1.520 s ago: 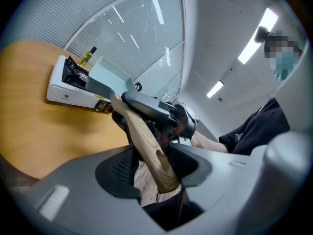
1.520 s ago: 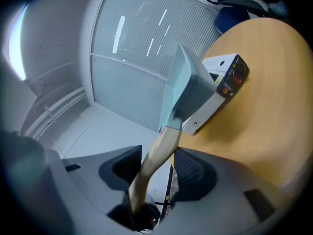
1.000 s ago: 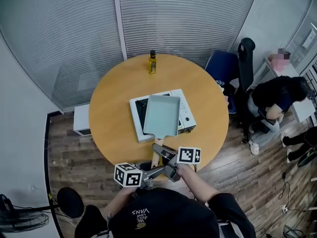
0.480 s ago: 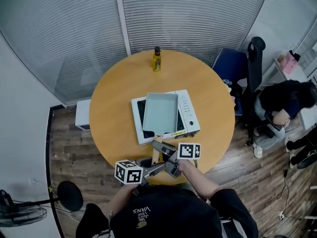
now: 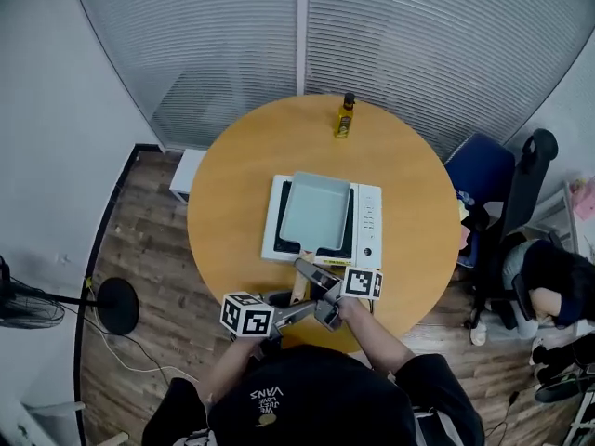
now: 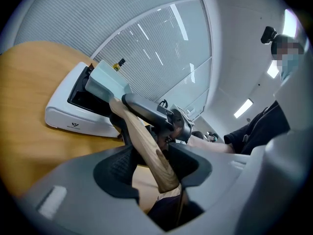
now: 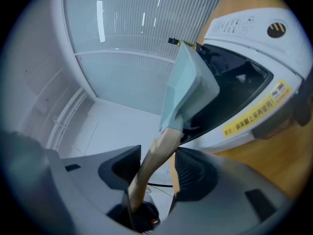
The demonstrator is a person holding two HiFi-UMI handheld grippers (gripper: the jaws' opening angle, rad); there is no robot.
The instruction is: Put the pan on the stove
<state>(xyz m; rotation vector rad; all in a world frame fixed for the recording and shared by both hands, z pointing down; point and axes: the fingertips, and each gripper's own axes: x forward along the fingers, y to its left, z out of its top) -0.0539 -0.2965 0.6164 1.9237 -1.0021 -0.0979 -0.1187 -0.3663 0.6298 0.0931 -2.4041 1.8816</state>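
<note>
Your left gripper [image 6: 150, 163] and right gripper [image 7: 157, 169] both stay clamped on the wooden handle [image 7: 165, 140] (neither grip has changed this past second); the pan [image 5: 316, 210] still lies over the stove [image 5: 368, 223]; placement looks nearly done, release pending.

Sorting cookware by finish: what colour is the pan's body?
The rectangular pan is pale mint green; head view shows it best.
</note>
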